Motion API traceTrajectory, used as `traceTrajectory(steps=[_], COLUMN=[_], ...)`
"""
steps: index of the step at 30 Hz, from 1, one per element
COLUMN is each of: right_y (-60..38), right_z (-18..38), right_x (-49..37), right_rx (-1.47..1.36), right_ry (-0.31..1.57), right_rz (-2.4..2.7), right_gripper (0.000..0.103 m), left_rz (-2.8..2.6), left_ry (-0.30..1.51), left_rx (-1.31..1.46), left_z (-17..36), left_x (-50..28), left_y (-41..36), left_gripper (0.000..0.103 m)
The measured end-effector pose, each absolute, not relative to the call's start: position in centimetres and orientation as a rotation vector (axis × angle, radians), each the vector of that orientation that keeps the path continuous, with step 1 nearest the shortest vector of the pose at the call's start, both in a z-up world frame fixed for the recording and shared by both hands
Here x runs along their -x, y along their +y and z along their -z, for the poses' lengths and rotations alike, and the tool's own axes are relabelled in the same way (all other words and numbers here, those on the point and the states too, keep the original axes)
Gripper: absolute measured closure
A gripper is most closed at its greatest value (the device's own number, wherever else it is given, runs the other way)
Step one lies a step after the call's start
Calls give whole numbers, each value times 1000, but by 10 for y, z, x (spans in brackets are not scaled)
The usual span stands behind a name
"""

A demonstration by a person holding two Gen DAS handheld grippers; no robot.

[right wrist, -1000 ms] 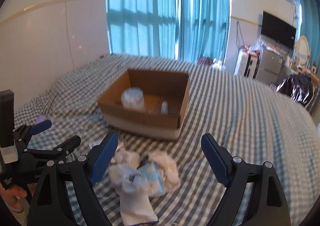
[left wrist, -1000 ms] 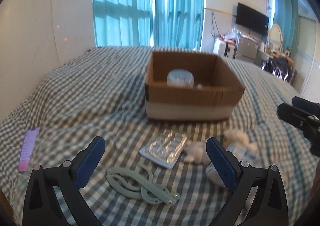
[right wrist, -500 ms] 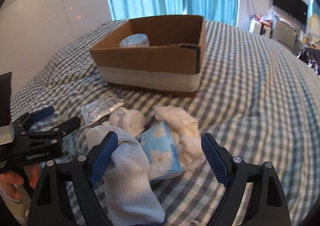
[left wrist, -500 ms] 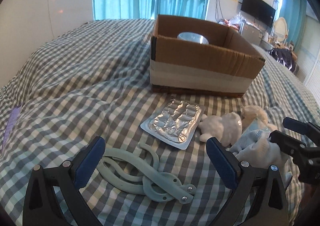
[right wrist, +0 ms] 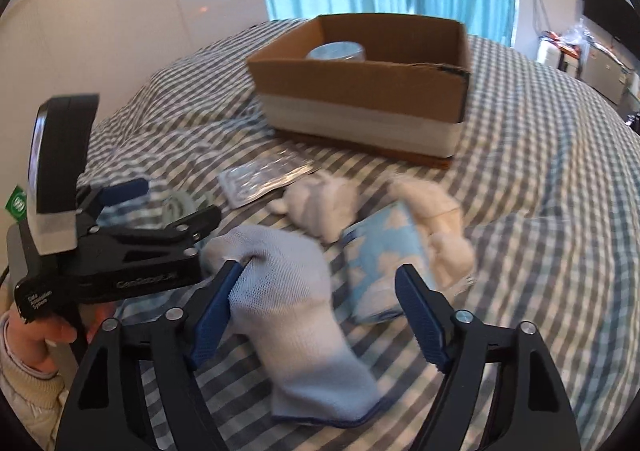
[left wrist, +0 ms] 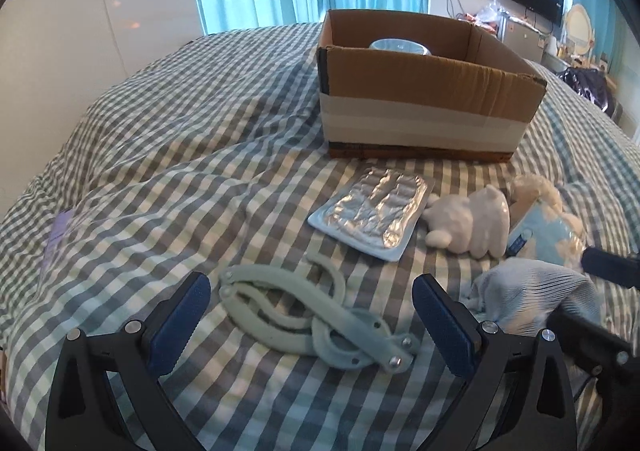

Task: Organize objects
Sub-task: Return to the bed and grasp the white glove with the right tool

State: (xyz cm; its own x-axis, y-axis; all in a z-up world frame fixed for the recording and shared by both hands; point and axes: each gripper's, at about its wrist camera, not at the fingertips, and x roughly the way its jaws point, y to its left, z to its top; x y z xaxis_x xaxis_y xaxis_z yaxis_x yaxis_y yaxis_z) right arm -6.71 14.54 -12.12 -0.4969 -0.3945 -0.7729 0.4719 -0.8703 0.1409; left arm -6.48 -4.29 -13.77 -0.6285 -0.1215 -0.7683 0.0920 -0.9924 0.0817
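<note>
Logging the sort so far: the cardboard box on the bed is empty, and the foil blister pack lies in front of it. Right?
Not quite. The cardboard box is not empty: a round clear container sits inside, seen in the right wrist view. The foil blister pack does lie in front of it.

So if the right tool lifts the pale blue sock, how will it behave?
The sock is probably floppy: its knit lies crumpled on the bedspread, so the ends would likely droop. It looks light. Soft fabric may slip from the open right tool unless pinched firmly.
</note>
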Motion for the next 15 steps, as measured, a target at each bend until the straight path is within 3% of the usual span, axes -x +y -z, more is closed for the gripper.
traceTrajectory(steps=[2,3,4,7,15], right_y=[140,137,134,135,180], right_z=[130,135,138,130,73], right_x=[66,66,65,59,90], right_rx=[-1204,-1211,-1218,-1183,-1087], right_ry=[113,99,90,104,62], right_rz=[2299,2264,2241,2271,2463], right_gripper=[38,51,57,68,69], left_rz=[2723,2716,2714,2716,2787], left_ry=[-41,-20,-2,25,-48], left_rx=[-1299,-1308,-1314,-1321,-1367], left_z=[139,140,140,138,136], left_x=[62,61,61,62,99], left_y=[-47,-50,-52,-53,-33], left_gripper=[0,0,0,0,0])
